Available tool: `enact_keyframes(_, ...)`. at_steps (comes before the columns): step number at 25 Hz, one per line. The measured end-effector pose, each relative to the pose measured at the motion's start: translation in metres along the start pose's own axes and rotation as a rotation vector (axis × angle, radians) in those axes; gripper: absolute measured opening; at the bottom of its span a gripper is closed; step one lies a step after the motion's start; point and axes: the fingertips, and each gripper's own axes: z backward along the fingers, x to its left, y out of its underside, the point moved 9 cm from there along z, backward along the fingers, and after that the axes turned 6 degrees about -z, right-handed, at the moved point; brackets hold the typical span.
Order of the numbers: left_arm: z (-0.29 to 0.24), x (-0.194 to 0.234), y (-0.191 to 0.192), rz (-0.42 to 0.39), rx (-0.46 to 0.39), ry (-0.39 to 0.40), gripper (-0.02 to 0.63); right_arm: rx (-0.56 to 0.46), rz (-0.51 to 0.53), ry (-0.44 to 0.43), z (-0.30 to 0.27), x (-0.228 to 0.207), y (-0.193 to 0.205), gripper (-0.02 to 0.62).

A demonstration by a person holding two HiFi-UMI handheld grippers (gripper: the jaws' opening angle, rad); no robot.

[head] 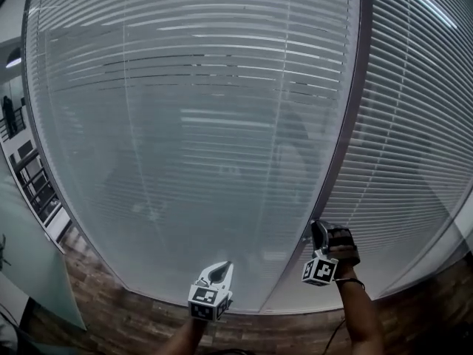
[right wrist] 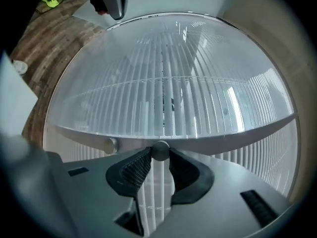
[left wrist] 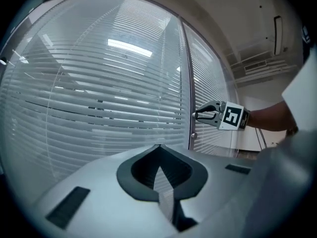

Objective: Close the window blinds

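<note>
1. White blinds (head: 192, 124) fill the glazed pane ahead. The slats run level, and dark gaps between some of them suggest they are not fully shut.
2. The left tool (head: 219, 272) hangs low before the pane, its tips pressed together on nothing, well left of the control.
3. The grey frame (head: 347, 139) stands upright between the panes, and a small round knob (right wrist: 160, 150) sits low on it.
4. The right tool (head: 319, 237) pinches that knob head-on. The knob's axis runs along the tool's own line, so closing likely calls for a wrist roll by the right hand.
</note>
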Motion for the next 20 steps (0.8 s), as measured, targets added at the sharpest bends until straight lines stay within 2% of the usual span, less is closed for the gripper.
enact_keyframes(6, -0.002, 0.000, -0.005, -0.001, -0.009, 0.005, 0.000, 0.005, 0.021, 0.060, -0.002, 0.001, -0.001, 0.120)
enact_keyframes(8, -0.002, 0.000, -0.006, -0.002, 0.010, 0.008, 0.000, 0.002, -0.012, 0.072, -0.001, 0.002, -0.001, 0.120)
enact_keyframes(10, -0.001, -0.002, -0.006, -0.002, 0.023, 0.010, 0.000, -0.008, -0.100, 0.064, 0.000, 0.003, 0.000, 0.120)
enact_keyframes(12, -0.002, -0.002, -0.004, -0.009, 0.003, 0.006, 0.000, -0.020, -0.248, 0.030, 0.002, 0.002, 0.000, 0.123)
enact_keyframes(14, -0.003, -0.002, -0.003, -0.012, 0.000, 0.006, 0.000, -0.026, -0.441, -0.005, 0.005, -0.001, -0.002, 0.147)
enact_keyframes(17, -0.005, -0.004, -0.002, -0.011, 0.003, 0.008, 0.000, -0.047, -0.799, -0.029, 0.008, -0.008, 0.001, 0.154)
enact_keyframes(20, -0.005, -0.005, -0.003, -0.012, 0.004, 0.013, 0.000, -0.064, -1.170, -0.005, 0.007, -0.010, 0.011, 0.153)
